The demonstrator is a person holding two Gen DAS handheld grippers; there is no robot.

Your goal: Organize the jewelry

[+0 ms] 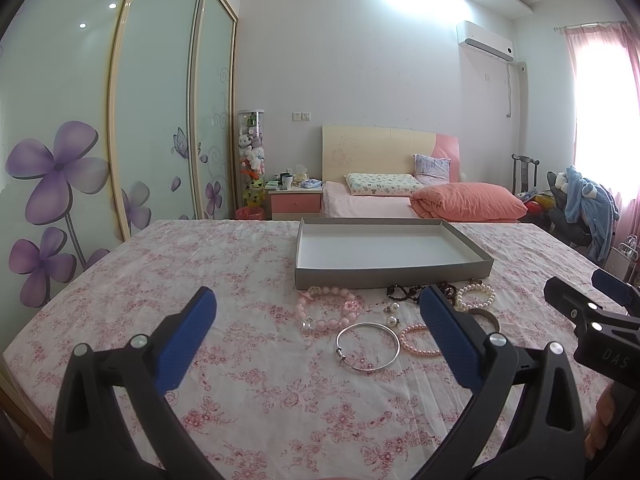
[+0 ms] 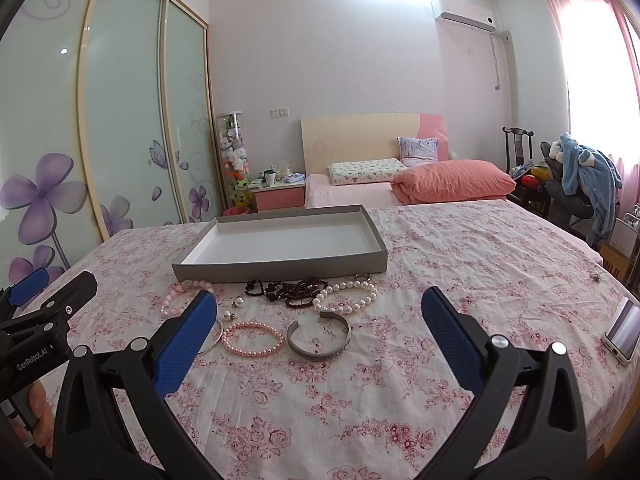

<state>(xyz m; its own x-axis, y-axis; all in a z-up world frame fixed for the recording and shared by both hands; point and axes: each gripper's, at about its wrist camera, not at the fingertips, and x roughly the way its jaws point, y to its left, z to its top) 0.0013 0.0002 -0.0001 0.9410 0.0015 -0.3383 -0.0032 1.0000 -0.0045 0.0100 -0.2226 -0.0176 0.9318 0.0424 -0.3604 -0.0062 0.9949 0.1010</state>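
Observation:
An empty grey tray with a white inside lies on the floral cloth. Before it lie a pink bead bracelet, a thin silver bangle, a pink pearl bracelet, a dark bead necklace, a white pearl bracelet, a silver cuff and pearl earrings. My left gripper is open above the cloth, near the jewelry. My right gripper is open, to its right.
The floral cloth covers a large table. A phone lies at the table's right edge. A small dark item lies far right. A bed, nightstand and wardrobe stand behind.

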